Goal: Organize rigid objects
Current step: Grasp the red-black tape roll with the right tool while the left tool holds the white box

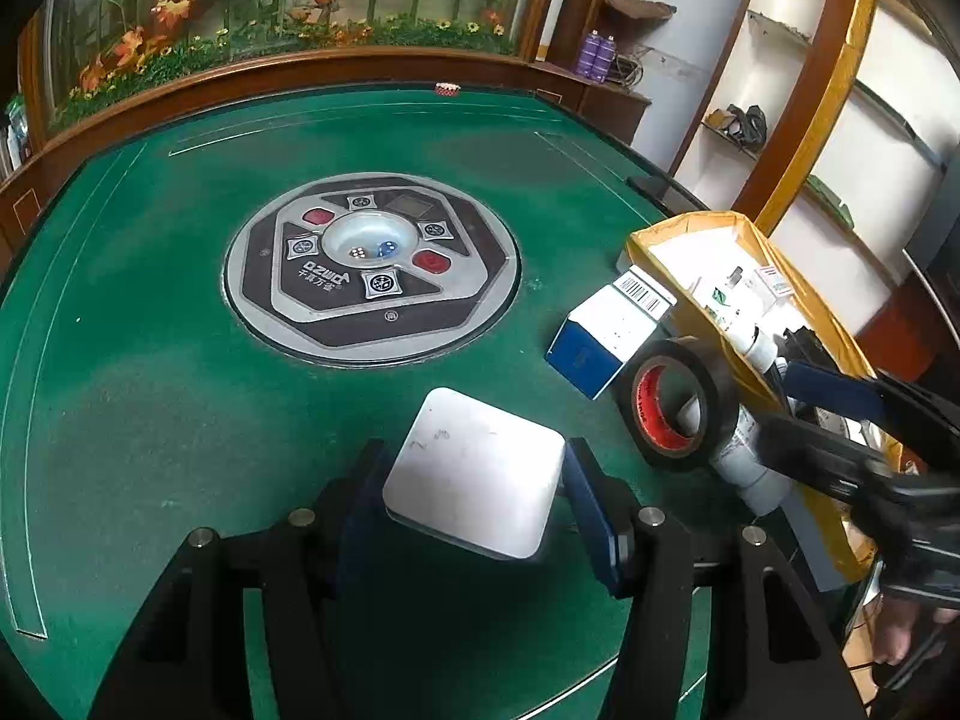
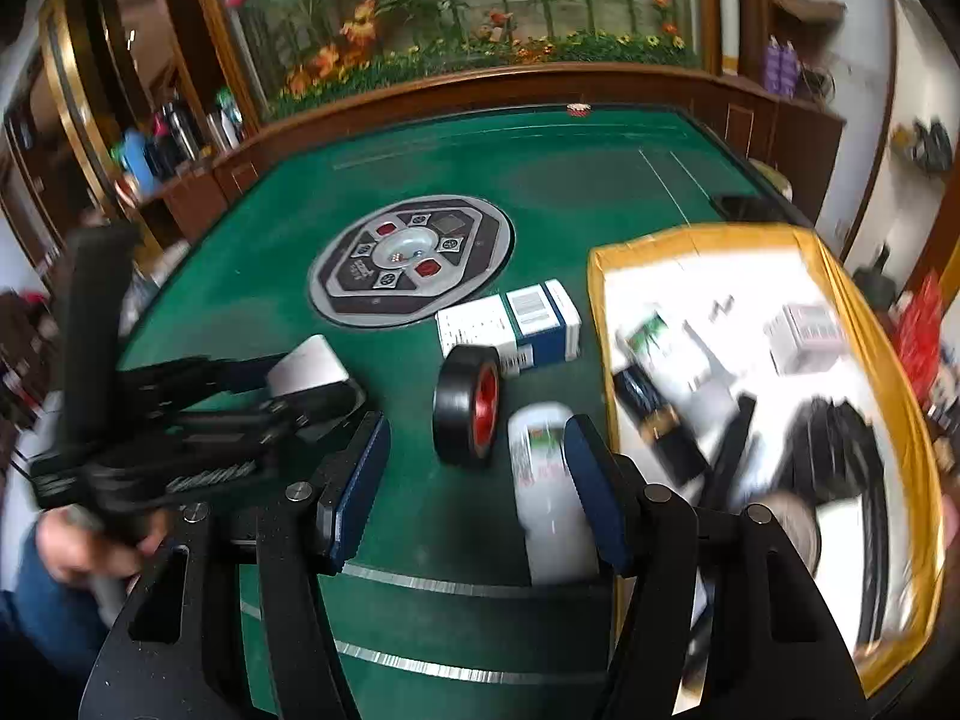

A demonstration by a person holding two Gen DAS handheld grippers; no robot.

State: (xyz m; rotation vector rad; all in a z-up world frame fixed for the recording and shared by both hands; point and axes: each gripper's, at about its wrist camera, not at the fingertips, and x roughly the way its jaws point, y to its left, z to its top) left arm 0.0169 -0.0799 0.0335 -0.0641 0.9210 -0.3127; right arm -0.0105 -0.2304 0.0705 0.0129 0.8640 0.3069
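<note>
The white square box (image 1: 474,471) sits between the pads of the left gripper (image 1: 474,480), apparently clamped, above the green table (image 1: 150,390); at its 2 o'clock stand the black tape roll (image 1: 684,405), a white bottle (image 2: 549,480) and a blue-white carton (image 1: 606,336), all outside the yellow-rimmed tray (image 2: 900,420); the right gripper (image 2: 477,480) gapes wide, empty, by the bottle; several items already lie in the tray, so I judge roughly half remains.

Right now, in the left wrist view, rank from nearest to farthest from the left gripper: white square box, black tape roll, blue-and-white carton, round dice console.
1. White square box, between the left gripper fingers.
2. Black tape roll, right.
3. Blue-and-white carton, right, beyond the tape.
4. Round dice console, table centre.
</note>
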